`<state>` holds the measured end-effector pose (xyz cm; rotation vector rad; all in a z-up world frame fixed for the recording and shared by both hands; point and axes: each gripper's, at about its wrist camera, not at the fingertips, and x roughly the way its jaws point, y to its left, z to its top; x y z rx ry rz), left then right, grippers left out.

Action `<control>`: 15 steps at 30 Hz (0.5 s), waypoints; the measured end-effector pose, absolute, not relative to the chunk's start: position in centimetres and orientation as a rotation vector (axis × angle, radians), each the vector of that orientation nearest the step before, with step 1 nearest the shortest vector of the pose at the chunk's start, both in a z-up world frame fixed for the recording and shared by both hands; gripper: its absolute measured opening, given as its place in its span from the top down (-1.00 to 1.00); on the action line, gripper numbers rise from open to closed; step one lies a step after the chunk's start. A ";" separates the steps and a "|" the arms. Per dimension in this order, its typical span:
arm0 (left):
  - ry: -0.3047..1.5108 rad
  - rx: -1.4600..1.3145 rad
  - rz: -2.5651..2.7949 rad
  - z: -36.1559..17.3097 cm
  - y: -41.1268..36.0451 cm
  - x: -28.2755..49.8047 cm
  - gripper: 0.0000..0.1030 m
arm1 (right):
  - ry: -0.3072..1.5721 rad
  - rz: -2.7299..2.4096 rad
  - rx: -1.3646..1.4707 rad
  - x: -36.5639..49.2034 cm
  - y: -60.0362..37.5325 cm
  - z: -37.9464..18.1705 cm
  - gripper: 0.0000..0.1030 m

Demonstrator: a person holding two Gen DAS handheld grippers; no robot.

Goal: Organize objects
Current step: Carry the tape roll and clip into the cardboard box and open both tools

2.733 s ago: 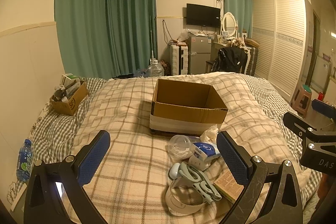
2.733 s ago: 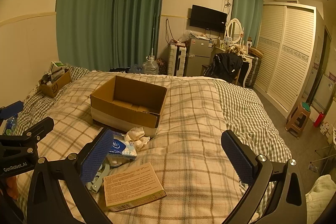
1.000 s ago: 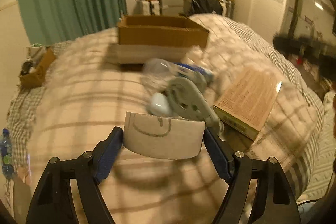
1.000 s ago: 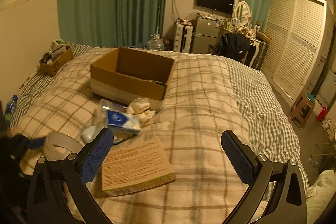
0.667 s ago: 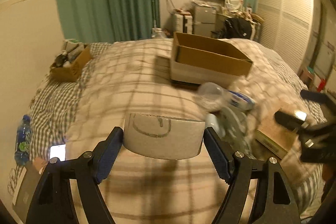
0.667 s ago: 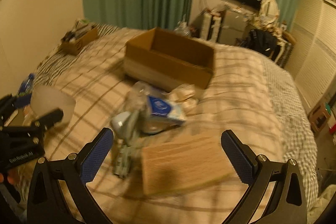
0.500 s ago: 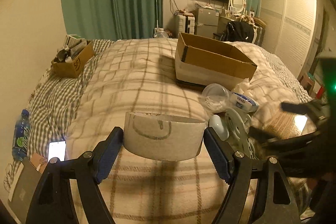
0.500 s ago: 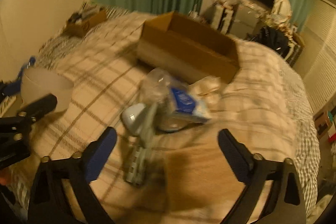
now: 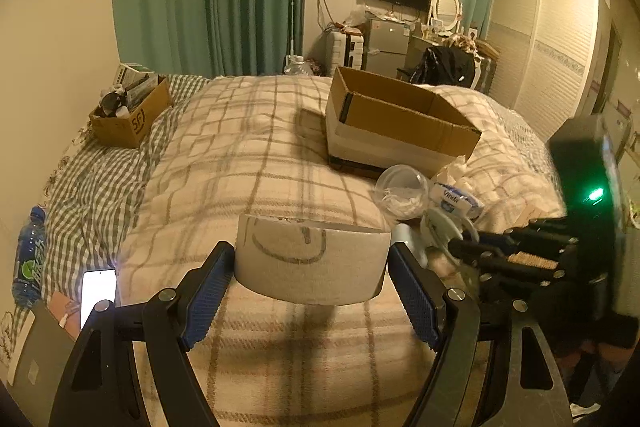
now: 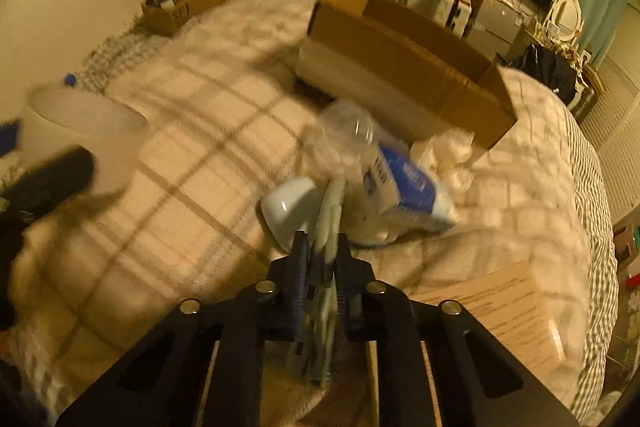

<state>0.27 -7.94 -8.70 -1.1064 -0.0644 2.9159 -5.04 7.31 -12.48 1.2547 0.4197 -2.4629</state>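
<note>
My left gripper (image 9: 312,287) is shut on a white tape roll (image 9: 312,259) and holds it above the plaid bed; the roll also shows in the right wrist view (image 10: 80,131). My right gripper (image 10: 322,259) is shut on a pale grey-green tape dispenser (image 10: 330,223) in the pile. Beside it lie a white rounded object (image 10: 288,211), a blue-and-white tissue pack (image 10: 404,187), a clear plastic bottle (image 9: 400,191) and a flat tan box (image 10: 512,307). An open cardboard box (image 9: 396,119) stands behind the pile.
A small cardboard box of clutter (image 9: 128,107) sits at the bed's far left. A water bottle (image 9: 28,259) and a lit phone (image 9: 98,287) lie at the left edge. A wardrobe (image 9: 560,59) and a desk stand beyond.
The left gripper closed on the tape roll and lifted it left of the pile. The right gripper swung down to the pile and closed on the tape dispenser.
</note>
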 end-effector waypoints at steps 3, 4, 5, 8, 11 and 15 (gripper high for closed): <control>-0.058 -1.077 2.917 -7.8 -7.6 0.0 -0.56 | 0.375 -2.475 1.178 -4.7 8.1 -9.7 0.79; -0.051 -1.059 2.917 -7.4 -7.3 -0.2 -0.56 | 0.365 -2.482 1.150 -4.8 8.3 -8.8 0.79; -0.050 -1.050 2.913 -7.1 -7.2 -0.4 -0.56 | 0.356 -2.499 1.119 -4.8 8.6 -7.7 0.79; -0.061 -0.999 2.887 -5.3 -6.7 -1.6 -0.56 | 0.332 -2.519 1.047 -5.4 9.0 -4.9 0.79; -0.037 -0.926 2.887 -3.0 -6.0 -3.3 -0.56 | 0.304 -2.543 0.968 -6.8 10.0 -1.9 0.79; -0.004 -0.825 2.891 0.6 -4.9 -6.9 -0.56 | 0.265 -2.596 0.860 -10.1 11.4 2.6 0.79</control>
